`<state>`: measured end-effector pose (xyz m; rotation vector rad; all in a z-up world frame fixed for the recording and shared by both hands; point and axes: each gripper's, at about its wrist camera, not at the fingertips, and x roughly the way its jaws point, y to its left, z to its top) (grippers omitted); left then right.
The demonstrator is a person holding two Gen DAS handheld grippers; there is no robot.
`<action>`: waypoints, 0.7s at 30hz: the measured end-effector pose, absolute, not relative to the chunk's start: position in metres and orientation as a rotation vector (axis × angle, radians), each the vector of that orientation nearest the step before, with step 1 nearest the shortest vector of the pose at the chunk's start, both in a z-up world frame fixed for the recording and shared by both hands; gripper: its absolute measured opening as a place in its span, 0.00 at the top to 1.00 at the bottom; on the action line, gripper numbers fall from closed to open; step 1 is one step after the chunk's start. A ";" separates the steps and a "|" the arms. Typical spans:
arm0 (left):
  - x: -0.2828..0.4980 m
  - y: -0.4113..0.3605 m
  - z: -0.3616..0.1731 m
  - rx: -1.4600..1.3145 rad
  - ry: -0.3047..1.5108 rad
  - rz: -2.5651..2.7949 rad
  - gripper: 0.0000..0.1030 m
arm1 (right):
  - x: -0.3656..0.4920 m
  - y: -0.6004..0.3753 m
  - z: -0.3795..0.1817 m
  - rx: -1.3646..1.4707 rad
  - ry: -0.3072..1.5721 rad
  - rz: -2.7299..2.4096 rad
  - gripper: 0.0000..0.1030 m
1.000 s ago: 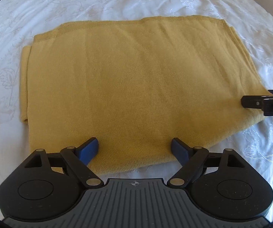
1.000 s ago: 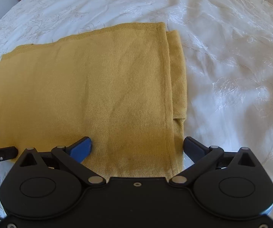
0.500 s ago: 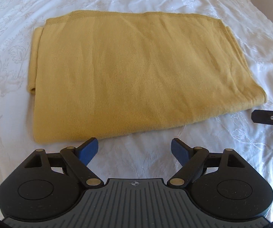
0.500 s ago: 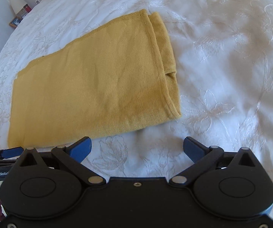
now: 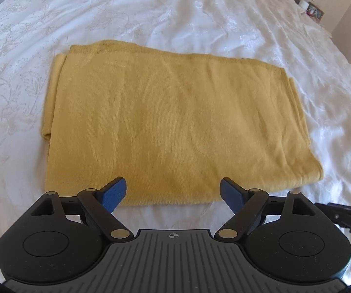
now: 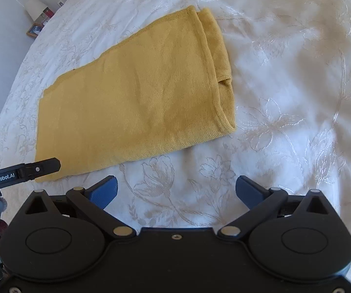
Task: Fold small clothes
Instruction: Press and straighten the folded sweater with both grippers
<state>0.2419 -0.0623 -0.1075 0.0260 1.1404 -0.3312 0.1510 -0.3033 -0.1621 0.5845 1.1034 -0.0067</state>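
A mustard-yellow knitted garment (image 5: 170,127) lies folded into a flat rectangle on the white bedspread (image 5: 200,19); in the right wrist view the garment (image 6: 136,102) shows its layered folded edge on the right. My left gripper (image 5: 173,193) hovers open above the garment's near edge, nothing between its blue pads. My right gripper (image 6: 176,190) is open over bare bedspread, just off the garment's near right corner, holding nothing. The left gripper's black finger (image 6: 38,168) reaches into the right wrist view at the garment's near left corner.
The white embroidered bedspread (image 6: 285,97) spreads wide on all sides of the garment. Small items and a lamp stand on a bedside surface (image 5: 310,7) at the far right; another lamp and frame (image 6: 37,17) sit at the far left.
Both grippers have lifted and drawn back from the garment's near edge. The garment now lies free, smaller in view, with bedspread showing between it and the right gripper.
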 end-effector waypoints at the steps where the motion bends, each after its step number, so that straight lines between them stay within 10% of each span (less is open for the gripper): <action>1: 0.247 -0.065 -0.105 0.022 1.133 -0.327 0.19 | 0.152 -0.306 -0.160 0.593 1.094 -0.001 0.01; 21: 0.346 -0.110 -0.128 0.069 1.120 -0.234 0.19 | 0.201 -0.349 -0.156 0.612 1.020 0.063 0.01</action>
